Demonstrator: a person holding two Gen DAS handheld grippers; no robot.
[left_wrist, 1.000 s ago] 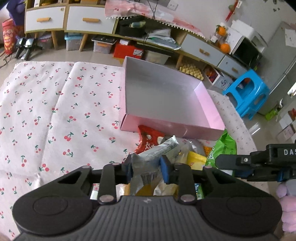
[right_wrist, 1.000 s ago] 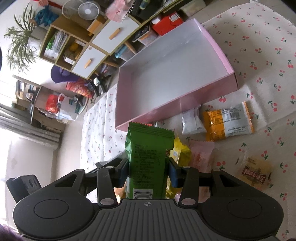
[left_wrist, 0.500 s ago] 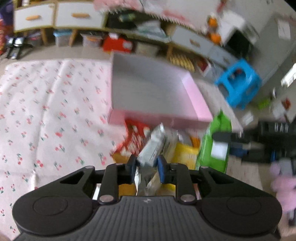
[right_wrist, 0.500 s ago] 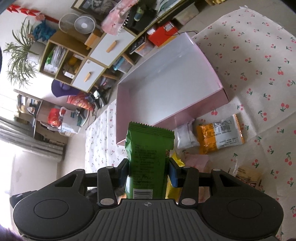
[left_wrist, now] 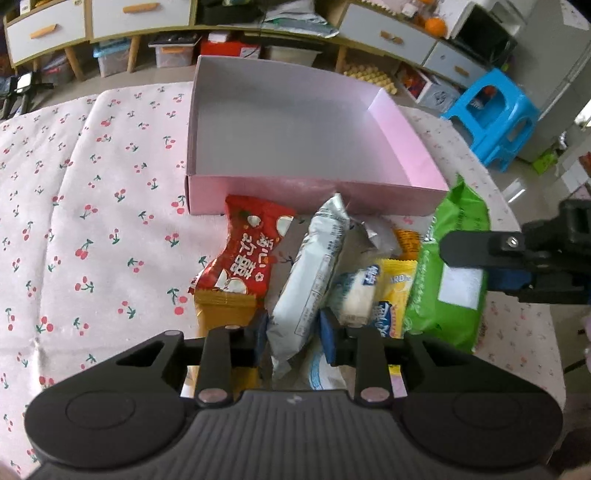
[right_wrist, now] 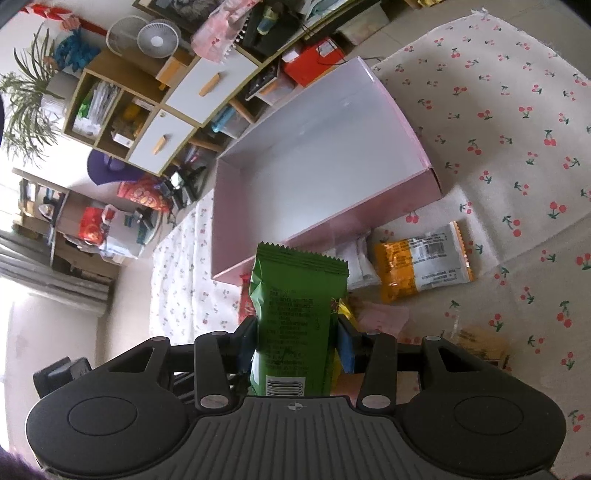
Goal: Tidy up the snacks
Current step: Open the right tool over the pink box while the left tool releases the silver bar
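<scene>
My left gripper (left_wrist: 293, 336) is shut on a silver-white snack packet (left_wrist: 310, 273), held above the snack pile. My right gripper (right_wrist: 295, 347) is shut on a green snack bag (right_wrist: 295, 317); that bag also shows in the left wrist view (left_wrist: 448, 273) at the right. An empty pink box (left_wrist: 314, 192) sits just beyond the pile; it also shows in the right wrist view (right_wrist: 325, 229). A red packet (left_wrist: 251, 254), a yellow packet (left_wrist: 393, 291) and a blue-white packet (left_wrist: 354, 295) lie on the cherry-print cloth (left_wrist: 92, 221).
An orange packet (right_wrist: 421, 266), a white packet (right_wrist: 354, 262) and a brown packet (right_wrist: 476, 339) lie on the cloth right of the box. A blue stool (left_wrist: 495, 110) and low cabinets (left_wrist: 110, 22) stand beyond the table.
Both grippers have lifted with their packets and moved closer to the pink box. The green bag now hangs nearer the left gripper.
</scene>
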